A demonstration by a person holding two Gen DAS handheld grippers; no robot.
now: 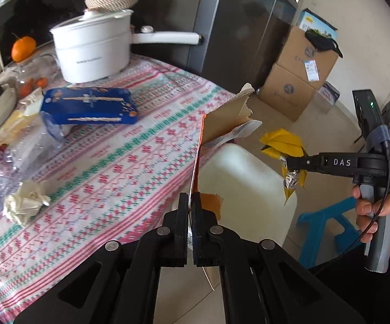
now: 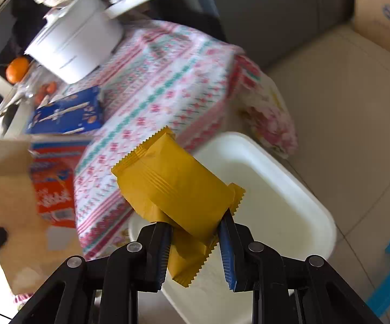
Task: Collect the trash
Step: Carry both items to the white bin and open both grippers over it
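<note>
My left gripper [image 1: 190,202] is shut on a torn, flattened cardboard box [image 1: 223,117], brown inside and orange printed outside, held upright over the table edge; it also shows at the left of the right wrist view [image 2: 11,197]. My right gripper [image 2: 195,232] is shut on a yellow snack wrapper [image 2: 173,186] and holds it above the white plastic bin [image 2: 289,197]. In the left wrist view the right gripper [image 1: 293,163] holds the wrapper [image 1: 282,141] over the bin [image 1: 248,178]. A crumpled paper ball [image 1: 24,202], a crushed clear bottle [image 1: 8,162] and a blue box [image 1: 92,106] lie on the table.
A patterned tablecloth [image 1: 130,162] covers the table. A white pot [image 1: 92,46] with a woven basket on top stands at the back, an orange [image 1: 23,48] beside it. Stacked cardboard boxes [image 1: 300,73] and a blue stool [image 1: 327,224] are on the floor.
</note>
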